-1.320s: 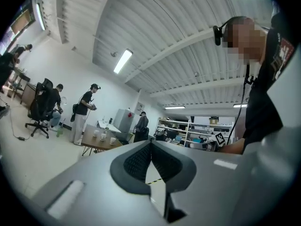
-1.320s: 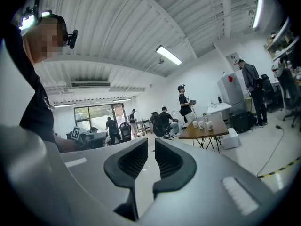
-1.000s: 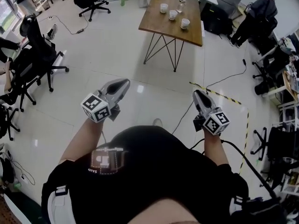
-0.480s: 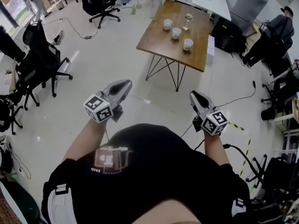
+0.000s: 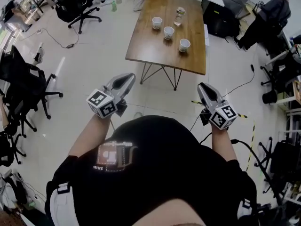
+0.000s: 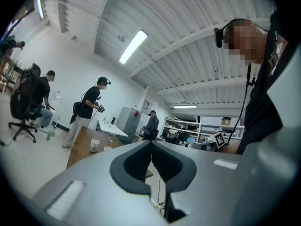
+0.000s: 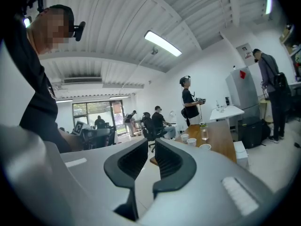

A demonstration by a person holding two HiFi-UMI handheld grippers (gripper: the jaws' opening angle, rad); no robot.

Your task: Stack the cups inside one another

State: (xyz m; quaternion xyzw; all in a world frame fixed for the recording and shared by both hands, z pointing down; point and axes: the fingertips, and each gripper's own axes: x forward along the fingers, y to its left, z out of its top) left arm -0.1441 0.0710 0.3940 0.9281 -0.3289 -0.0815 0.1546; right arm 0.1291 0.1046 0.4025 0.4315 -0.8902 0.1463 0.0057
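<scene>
Cups: 3 white cups stand upright on the wooden table, in a slanting row across its middle: the left cup, the middle cup and the right cup. Each stands apart from the others; none sits inside another. A clear glass stands just beyond the middle cup, nearer the far edge. The rest of the tabletop is bare wood; the table rests on thin black metal legs.

Room, left to right: black office chairs stand at the left edge on a pale glossy floor, with a dark cable trailing across it.

The left gripper is held level in front of the person's body, well short of the table, its jaws pressed together on nothing. The right gripper is held likewise on the other side; its jaws stand a narrow gap apart, with nothing between them. Both point toward the table.

Yellow-and-black tape runs along the floor at the right. A person in dark clothing is at the upper right, beyond a dark case beside the table.
</scene>
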